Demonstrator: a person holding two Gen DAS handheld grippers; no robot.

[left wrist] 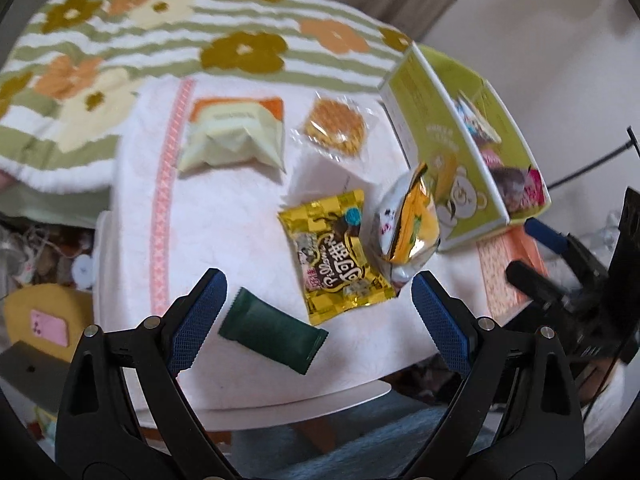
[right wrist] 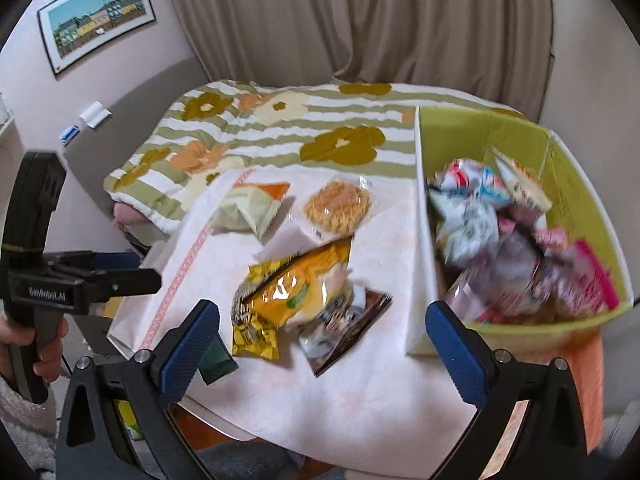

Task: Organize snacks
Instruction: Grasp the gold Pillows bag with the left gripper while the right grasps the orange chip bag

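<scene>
On the small table's white cloth (left wrist: 224, 208) lie a yellow-gold candy packet (left wrist: 334, 256), a dark green bar (left wrist: 272, 330), a pale green and orange packet (left wrist: 236, 132) and a clear-wrapped waffle (left wrist: 334, 126). An orange-white snack bag (left wrist: 408, 232) stands on edge beside the green box (left wrist: 452, 152), which holds several snacks. My left gripper (left wrist: 320, 300) is open and empty above the green bar and yellow packet. My right gripper (right wrist: 322, 344) is open and empty above the orange bag (right wrist: 296, 292), next to the green box (right wrist: 580, 216).
A flowered striped blanket (right wrist: 280, 128) covers the bed behind the table. A curtain (right wrist: 360, 20) hangs at the back. The left gripper's body (right wrist: 52, 280) shows at the left edge of the right wrist view. Clutter (left wrist: 44, 248) lies on the floor left of the table.
</scene>
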